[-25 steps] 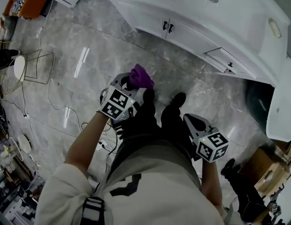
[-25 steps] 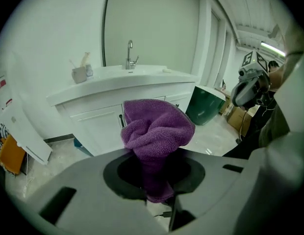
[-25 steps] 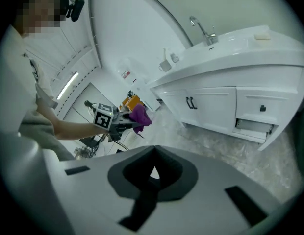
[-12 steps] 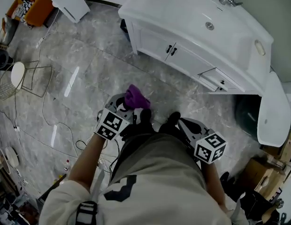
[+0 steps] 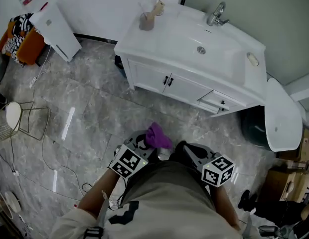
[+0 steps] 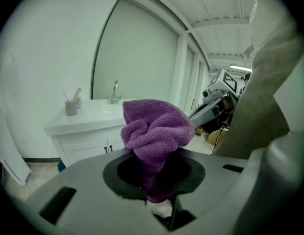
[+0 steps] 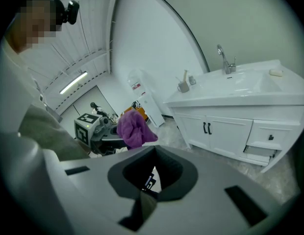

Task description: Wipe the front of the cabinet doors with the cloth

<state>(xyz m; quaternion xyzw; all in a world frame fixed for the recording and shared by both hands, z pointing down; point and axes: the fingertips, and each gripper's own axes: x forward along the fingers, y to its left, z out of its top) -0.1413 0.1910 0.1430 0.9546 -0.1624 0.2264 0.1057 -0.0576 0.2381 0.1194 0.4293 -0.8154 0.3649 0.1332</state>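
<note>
While we stood on the grey marble floor [image 5: 94,113], well back from the vanity, we logged the following. Left tongs [image 6: 157,195]: jaws clamped on the purple cloth [image 6: 154,129], which bunched up above them. Cloth: held in front of our body, well apart from the white cabinet doors [image 5: 147,77]. Right tongs [image 7: 144,180]: jaws closed together, nothing between them, just beside the left pair. Doors: shut, with two dark handles [image 5: 168,80] at their meeting edge. White surface [image 5: 164,39] above the doors: carried a sink [image 5: 214,54], a tap [image 5: 216,14] and a cup [image 5: 145,22] with sticks in it.
</note>
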